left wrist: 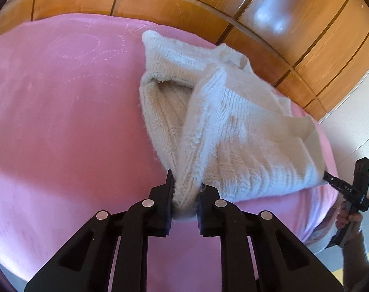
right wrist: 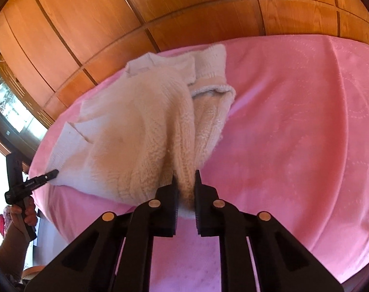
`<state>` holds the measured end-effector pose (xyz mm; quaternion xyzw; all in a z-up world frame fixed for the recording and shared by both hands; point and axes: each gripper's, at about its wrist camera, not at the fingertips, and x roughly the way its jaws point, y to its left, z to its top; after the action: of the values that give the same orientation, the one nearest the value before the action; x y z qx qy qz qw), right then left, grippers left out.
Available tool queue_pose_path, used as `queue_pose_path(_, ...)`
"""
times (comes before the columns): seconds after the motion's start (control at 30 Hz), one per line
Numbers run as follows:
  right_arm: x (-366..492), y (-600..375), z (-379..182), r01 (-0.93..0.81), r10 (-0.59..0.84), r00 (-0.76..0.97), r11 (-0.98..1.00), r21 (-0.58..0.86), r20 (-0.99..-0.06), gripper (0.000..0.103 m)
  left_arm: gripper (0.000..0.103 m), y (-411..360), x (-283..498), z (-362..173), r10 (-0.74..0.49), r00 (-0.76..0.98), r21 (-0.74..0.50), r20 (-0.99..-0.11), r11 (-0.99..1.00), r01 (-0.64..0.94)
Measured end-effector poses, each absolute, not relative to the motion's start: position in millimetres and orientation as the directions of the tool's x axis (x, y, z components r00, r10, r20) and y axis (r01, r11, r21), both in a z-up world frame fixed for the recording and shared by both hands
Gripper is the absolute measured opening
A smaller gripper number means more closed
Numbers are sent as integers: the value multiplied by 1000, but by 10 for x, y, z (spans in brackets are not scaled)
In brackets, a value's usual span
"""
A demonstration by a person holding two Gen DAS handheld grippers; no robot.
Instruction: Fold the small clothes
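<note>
A cream knitted sweater [left wrist: 223, 121] lies partly bunched on the pink bedspread [left wrist: 62, 121]. My left gripper [left wrist: 185, 187] is shut on a near corner of its hem and lifts it a little. My right gripper [right wrist: 185, 182] is shut on the other near corner of the sweater [right wrist: 135, 126]. In the left wrist view the right gripper [left wrist: 330, 178] shows at the right edge, pinching the sweater's corner. In the right wrist view the left gripper [right wrist: 51, 174] shows at the far left, at the sweater's corner. A sleeve [left wrist: 165, 46] lies folded at the far end.
A wooden wardrobe [left wrist: 293, 24] with panelled doors stands right behind the bed. The bed's edge [left wrist: 325, 209] drops off at the right in the left wrist view. A dark screen or window [right wrist: 9, 107] shows at the left in the right wrist view.
</note>
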<state>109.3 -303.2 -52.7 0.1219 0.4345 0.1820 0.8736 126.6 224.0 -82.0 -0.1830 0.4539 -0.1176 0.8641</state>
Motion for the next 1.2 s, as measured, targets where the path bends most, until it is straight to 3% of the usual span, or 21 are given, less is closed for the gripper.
queue_pose_path(0.27,760,-3186,-411,-214,453,543,889,406,-707,9,12,2342,743,-705,-415,548,-475,-726,879,37)
queue_pose_path(0.4,561,-3302,-504,-191,440,496,896,401,-748,9,12,2396,484,-746,-420,525,-493,-740,870,1)
queue_pose_path(0.6,705,-3306,-493,-169,370,509,928,331,-777,15,12,2422,533,-688,-280,545,-367,-790,929,-54)
queue_pose_path(0.7,816,-3261,-367,-192,327,555,945,264,-765,28,25,2334,637,-473,-184,607,-249,-773,968,-24)
queue_pose_path(1.03,1353,-2750,-474,-356,292,520,928,107,-803,29,25,1783,921,-354,-203,608,-58,-768,967,249)
queue_pose_path(1.1,1415,-2703,-517,-365,304,508,923,117,-806,46,25,1676,978,-416,-209,592,-28,-779,954,300)
queue_pose_path(1.17,1453,-2714,-542,-371,317,500,919,131,-806,47,38,1641,1067,-500,-223,567,-37,-793,947,320)
queue_pose_path(1.2,1479,-2697,-555,-373,323,498,917,138,-805,47,53,1630,1139,-545,-233,558,-50,-797,945,324)
